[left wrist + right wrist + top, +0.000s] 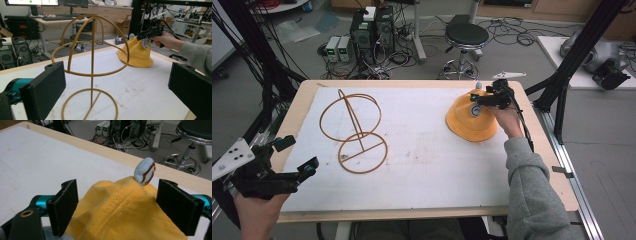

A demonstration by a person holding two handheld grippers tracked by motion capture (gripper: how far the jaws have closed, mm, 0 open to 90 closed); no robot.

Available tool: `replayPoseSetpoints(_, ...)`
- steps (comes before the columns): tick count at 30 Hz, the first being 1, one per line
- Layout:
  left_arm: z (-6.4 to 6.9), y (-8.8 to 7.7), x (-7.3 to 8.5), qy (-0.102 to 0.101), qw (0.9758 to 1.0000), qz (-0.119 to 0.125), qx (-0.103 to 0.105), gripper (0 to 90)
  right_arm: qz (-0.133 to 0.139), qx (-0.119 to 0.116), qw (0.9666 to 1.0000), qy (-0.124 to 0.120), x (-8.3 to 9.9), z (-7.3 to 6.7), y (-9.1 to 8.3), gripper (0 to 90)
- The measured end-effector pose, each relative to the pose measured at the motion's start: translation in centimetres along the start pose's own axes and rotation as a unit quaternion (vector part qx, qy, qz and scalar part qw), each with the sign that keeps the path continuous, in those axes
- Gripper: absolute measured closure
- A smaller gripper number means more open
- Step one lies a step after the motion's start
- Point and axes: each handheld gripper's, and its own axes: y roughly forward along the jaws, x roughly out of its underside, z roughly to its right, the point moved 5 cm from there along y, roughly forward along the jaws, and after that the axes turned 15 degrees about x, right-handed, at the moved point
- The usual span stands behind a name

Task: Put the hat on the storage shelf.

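We have our right tool (479,98) over the crown of the yellow hat (472,122), which lies on the white mat (422,165) toward the far right of the desk (307,95). In the right gripper view its jaws stand apart on either side of the crown, with the fabric between them but neither pad pressing on it, so nothing is gripped yet. A small pale blue ear (144,171) with a brown line sticks up from the hat just beyond the jaws.

Our left tool (297,160) waits at the near left corner of the desk, jaws wide and empty, pointing toward the wire hat stand (354,130), which stands well apart from the hat.

We judge the step in hand to be pinching the crown so the hat can be lifted across to the stand. The main risk is a shallow pinch: the fabric is soft and domed, so the pads may catch only a thin fold near the seam and let it slip out on the lift. Closing too close to the ear could trap it instead of the crown and leave the hat dangling crooked. The stand looks light, so a hat dragged against its dome could tip it or push it along the mat
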Motion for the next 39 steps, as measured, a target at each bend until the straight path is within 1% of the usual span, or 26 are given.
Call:
replayPoseSetpoints(6, 0.0, 0.0, 0.0, 0.002, 1.0000, 0.001, 0.000, 1.7, 0.005, 0.001, 1.0000, 0.006, 0.5, 0.2, 0.0, 25.0)
replayPoseSetpoints(8, 0.0, 0.0, 0.0, 0.001, 1.0000, 0.001, 0.000, 1.7, -0.006, -0.001, 0.9999, 0.009, 0.8, 0.3, 0.3, 25.0)
replayPoseSetpoints(12, 0.0, 0.0, 0.0, 0.001, 1.0000, 0.001, 0.000, 1.7, -0.005, 0.001, 0.9999, 0.010, 0.8, 0.3, 0.4, 27.8)
replayPoseSetpoints(16, 0.0, 0.0, 0.0, 0.001, 1.0000, 0.000, -0.001, 1.7, -0.011, 0.000, 0.9999, 0.009, 0.9, 0.4, 0.4, 32.7)
replayPoseSetpoints(17, 0.0, 0.0, 0.0, 0.001, 1.0000, 0.001, 0.000, 1.7, -0.012, -0.002, 0.9999, 0.008, 1.0, 0.4, 0.5, 35.9)
replayPoseSetpoints(18, 0.0, 0.0, 0.0, 0.001, 1.0000, 0.001, -0.001, 1.7, -0.012, -0.002, 0.9999, 0.008, 1.0, 0.4, 0.5, 35.9)
replayPoseSetpoints(19, 0.0, 0.0, -0.1, 0.002, 1.0000, 0.001, -0.001, 1.7, -0.012, -0.002, 0.9999, 0.008, 1.0, 0.4, 0.5, 37.9)
replayPoseSetpoints(22, 0.0, 0.0, -0.1, 0.002, 1.0000, 0.003, -0.001, 1.7, -0.014, -0.001, 0.9999, 0.001, 1.0, 0.3, 0.4, 44.8)
replayPoseSetpoints(23, 0.0, -0.1, -0.1, 0.002, 1.0000, 0.003, -0.001, 1.7, -0.017, 0.002, 0.9999, -0.001, 1.0, 0.3, 0.4, 48.3)
replayPoseSetpoints(24, 0.0, -0.1, -0.1, 0.001, 1.0000, 0.002, -0.002, 1.7, -0.021, 0.005, 0.9998, -0.002, 1.1, 0.3, 0.5, 53.6)
replayPoseSetpoints(25, 0.0, -0.1, -0.1, 0.001, 1.0000, 0.003, -0.002, 1.7, -0.022, 0.005, 0.9997, -0.004, 1.1, 0.3, 0.5, 56.4)
replayPoseSetpoints(26, 0.0, -0.1, -0.1, 0.000, 1.0000, 0.003, -0.002, 1.7, -0.022, 0.009, 0.9996, -0.013, 1.1, 0.3, 0.4, 63.4)
replayPoseSetpoints(28, 0.0, -0.1, -0.1, 0.001, 1.0000, 0.002, -0.002, 1.7, -0.021, 0.012, 0.9995, -0.020, 1.0, 0.2, 0.3, 69.6)
replayPoseSetpoints(30, 0.0, -0.1, -0.1, 0.001, 1.0000, 0.002, -0.002, 1.7, -0.018, 0.011, 0.9992, -0.034, 0.9, 0.0, 0.2, 75.5)
replayPoseSetpoints(33, 0.0, -0.1, -0.1, 0.000, 1.0000, 0.003, -0.002, 1.7, -0.015, 0.010, 0.9989, -0.044, 0.8, -0.1, 0.1, 77.5)
replayPoseSetpoints(39, 0.0, -0.1, -0.1, 0.000, 1.0000, 0.003, -0.003, 1.7, -0.006, 0.010, 0.9990, -0.044, 0.5, -0.1, -0.4, 78.4)
